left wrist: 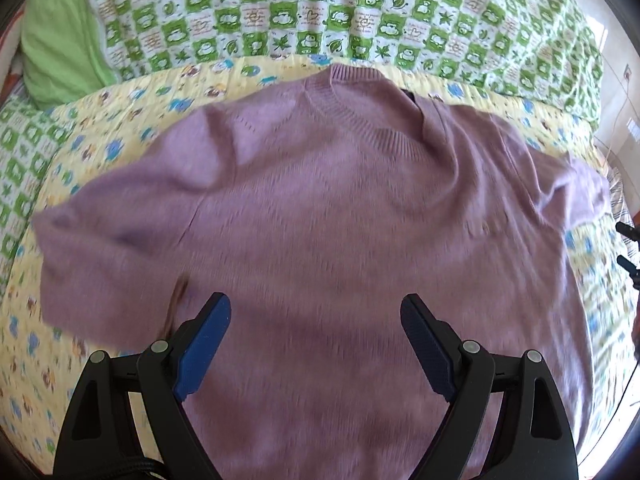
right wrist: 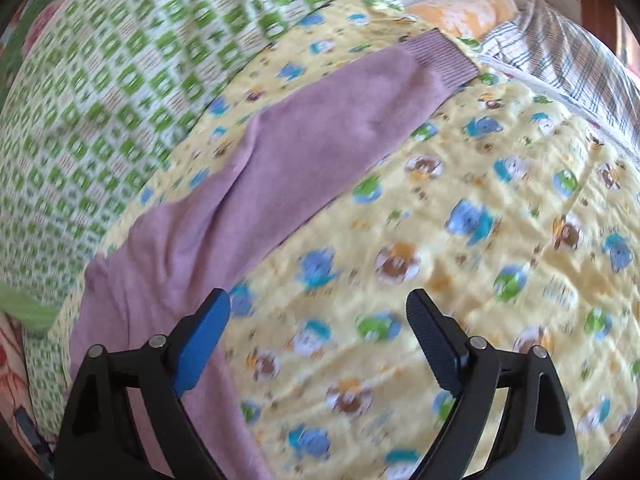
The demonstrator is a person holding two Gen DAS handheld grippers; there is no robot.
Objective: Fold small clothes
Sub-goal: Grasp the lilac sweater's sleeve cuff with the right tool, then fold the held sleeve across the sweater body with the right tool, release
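Note:
A mauve knit sweater (left wrist: 328, 208) lies spread flat, collar away from me, on a yellow cartoon-print quilt (left wrist: 100, 128). My left gripper (left wrist: 316, 320) hovers open and empty over the sweater's lower body. In the right wrist view one long sleeve (right wrist: 304, 120) stretches up and right, ending in a ribbed cuff (right wrist: 444, 56). My right gripper (right wrist: 318, 320) is open and empty over the quilt (right wrist: 480, 240), just right of the sweater's side. Its fingertips (left wrist: 628, 248) show at the right edge of the left wrist view.
A green-and-white checked blanket (left wrist: 320, 8) lies beyond the quilt, with a plain green pillow (left wrist: 60, 48) at far left. A plaid cloth (right wrist: 568, 52) and an orange pillow (right wrist: 468, 12) lie past the cuff.

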